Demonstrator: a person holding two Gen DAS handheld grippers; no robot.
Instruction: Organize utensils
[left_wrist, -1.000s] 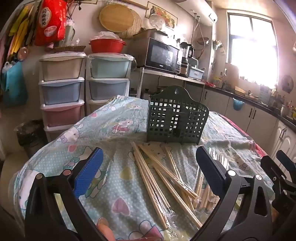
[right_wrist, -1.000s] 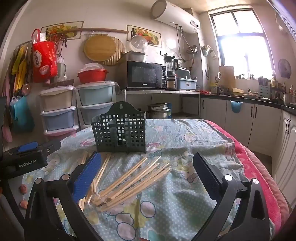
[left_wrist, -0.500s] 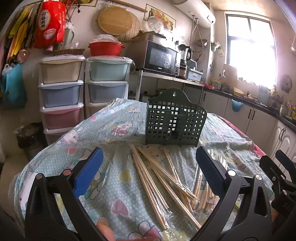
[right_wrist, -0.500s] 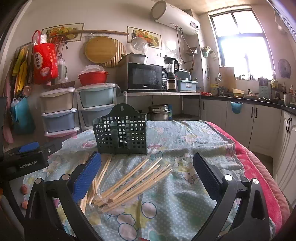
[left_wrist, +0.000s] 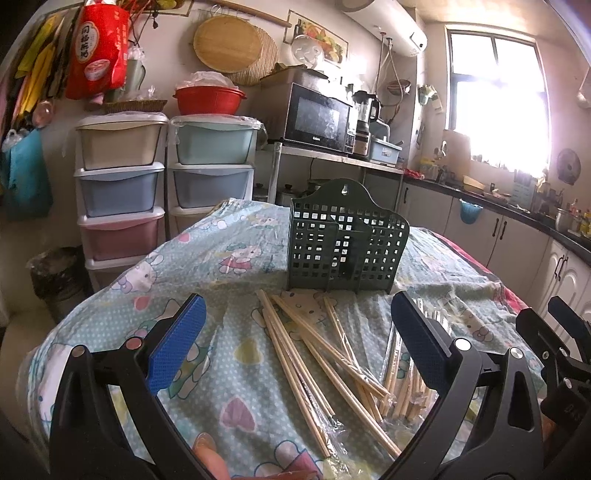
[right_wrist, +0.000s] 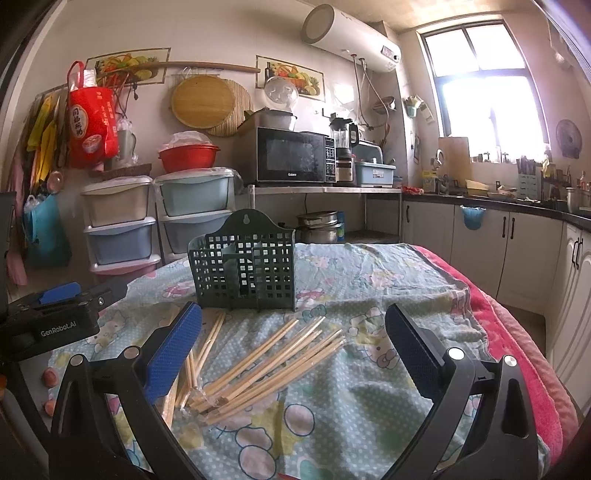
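Note:
Several wooden chopsticks (left_wrist: 325, 354) lie scattered in clear wrap on the cartoon tablecloth (left_wrist: 229, 258), just in front of a dark green perforated utensil holder (left_wrist: 345, 242) standing upright. My left gripper (left_wrist: 295, 343) is open and empty above the near chopsticks. In the right wrist view the chopsticks (right_wrist: 266, 365) fan out before the holder (right_wrist: 245, 267), and my right gripper (right_wrist: 291, 347) is open and empty above them. The left gripper's body (right_wrist: 51, 321) shows at the left edge there.
Stacked plastic drawers (left_wrist: 122, 192) stand behind the table at the left. A microwave (right_wrist: 291, 155) sits on a shelf at the back. A red blanket edge (right_wrist: 517, 332) and white cabinets (right_wrist: 480, 251) lie to the right.
Both grippers have drifted slightly, with the holder shifting a little in each view. Both stay open and the chopsticks have not moved.

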